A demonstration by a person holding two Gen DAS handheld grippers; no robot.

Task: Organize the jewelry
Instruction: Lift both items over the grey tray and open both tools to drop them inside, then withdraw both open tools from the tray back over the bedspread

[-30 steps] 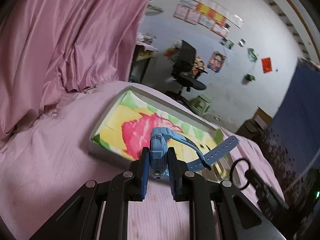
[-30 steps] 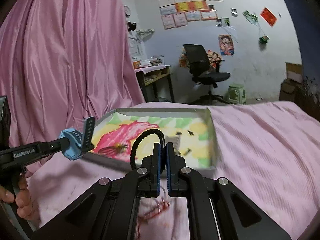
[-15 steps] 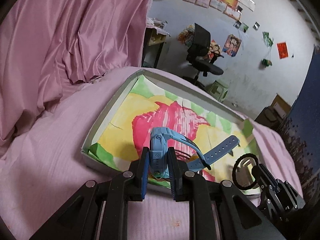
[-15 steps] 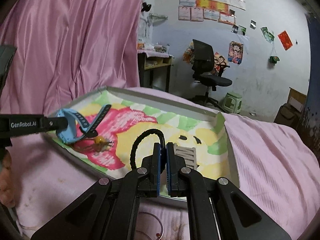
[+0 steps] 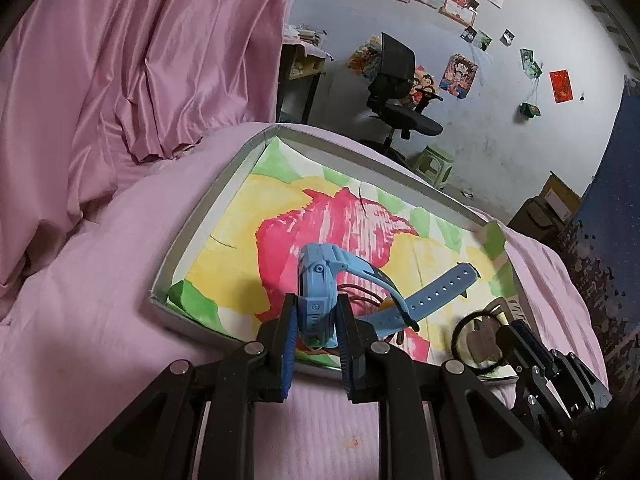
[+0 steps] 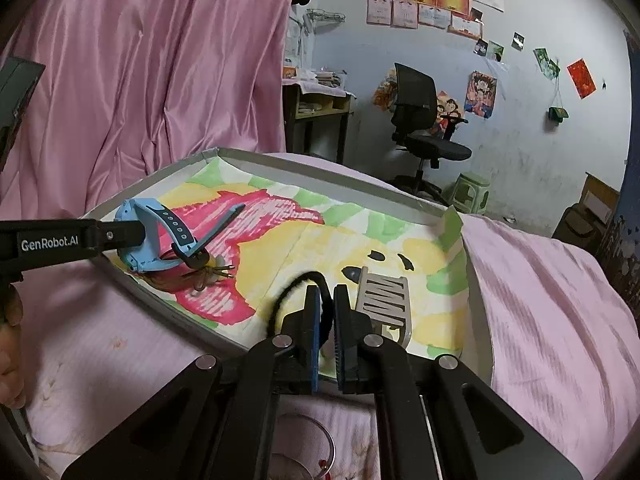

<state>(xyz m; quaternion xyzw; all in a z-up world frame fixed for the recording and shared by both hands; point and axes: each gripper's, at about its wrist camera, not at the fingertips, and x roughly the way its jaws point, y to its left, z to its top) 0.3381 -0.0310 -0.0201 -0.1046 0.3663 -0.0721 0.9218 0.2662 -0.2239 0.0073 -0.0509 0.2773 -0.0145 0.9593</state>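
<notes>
1. A pink sheet (image 5: 100, 320) covered the surface, with a pink curtain (image 5: 140, 48) filling the upper left; an office chair (image 6: 424, 120) stood by the postered wall at upper right.
2. A shallow grey tray (image 5: 200, 216), lined with a painted sheet of pink, yellow and green, lay mid-frame.
3. My left gripper (image 5: 316, 320) was clamped on a blue watch (image 5: 320, 292), its strap trailing right over the tray.
4. My right gripper (image 6: 327, 320) pinched a black hair tie (image 6: 288, 292) over the tray's near edge, beside a grey hair clip (image 6: 382, 304).

Bedroom, pink bedsheet (image 5: 100, 340), office chair (image 6: 424, 120), wall posters (image 6: 480, 94)
</notes>
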